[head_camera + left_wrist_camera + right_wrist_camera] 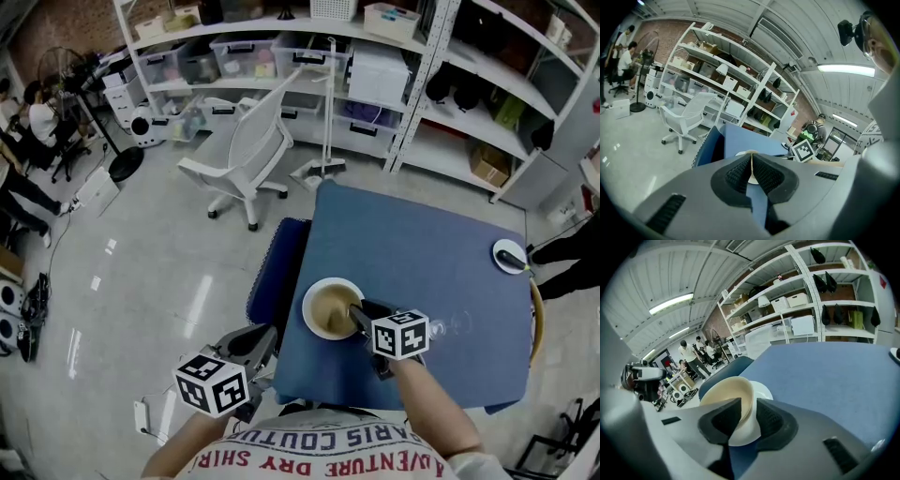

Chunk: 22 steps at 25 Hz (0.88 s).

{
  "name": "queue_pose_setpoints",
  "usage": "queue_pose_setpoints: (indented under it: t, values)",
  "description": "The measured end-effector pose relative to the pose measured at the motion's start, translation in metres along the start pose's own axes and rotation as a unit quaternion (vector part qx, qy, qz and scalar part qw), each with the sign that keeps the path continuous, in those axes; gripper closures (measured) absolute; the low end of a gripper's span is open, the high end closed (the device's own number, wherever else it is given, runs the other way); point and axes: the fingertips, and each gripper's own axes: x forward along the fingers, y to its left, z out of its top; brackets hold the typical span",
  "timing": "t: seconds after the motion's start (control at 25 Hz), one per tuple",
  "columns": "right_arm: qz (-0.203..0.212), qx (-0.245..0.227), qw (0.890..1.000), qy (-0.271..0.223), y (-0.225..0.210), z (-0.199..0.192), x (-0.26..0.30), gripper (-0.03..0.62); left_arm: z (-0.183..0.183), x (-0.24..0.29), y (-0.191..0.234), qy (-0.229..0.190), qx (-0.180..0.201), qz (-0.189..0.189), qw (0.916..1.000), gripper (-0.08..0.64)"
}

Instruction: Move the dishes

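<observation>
Left hand-held gripper (751, 161): pressed together, empty | right hand-held gripper (747, 412): pinches bowl (725, 391), rim part-hidden

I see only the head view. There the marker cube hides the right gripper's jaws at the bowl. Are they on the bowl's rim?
Observer: Yes. In the right gripper view the right gripper is closed on the wall of the bowl, with one jaw inside and one outside.
Operator: Does the left gripper hold anything?
Observer: No. In the left gripper view the left gripper has its jaws together, with nothing between them.
</observation>
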Motion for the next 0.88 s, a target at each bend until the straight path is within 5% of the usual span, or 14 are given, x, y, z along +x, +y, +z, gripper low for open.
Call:
queue_pose_setpoints:
  t: [0.16, 0.52, 0.88]
  values:
    - [-0.013, 0.011, 1.000, 0.005, -0.001, 0.001, 0.004, 0.549, -0.002, 0.002, 0.005, 0.001, -0.004, 0.000, 1.0000, 0.528]
    - [-0.025, -0.004, 0.999, -0.025, -0.001, 0.031, -0.008, 0.560, -0.001, 0.006, 0.010, 0.003, -0.008, -0.001, 1.0000, 0.528]
    - [-0.120, 0.053, 0.986, -0.104, -0.074, 0.077, -0.043, 0.560, 0.001, 0.016, 0.011, 0.006, -0.007, -0.002, 1.0000, 0.528]
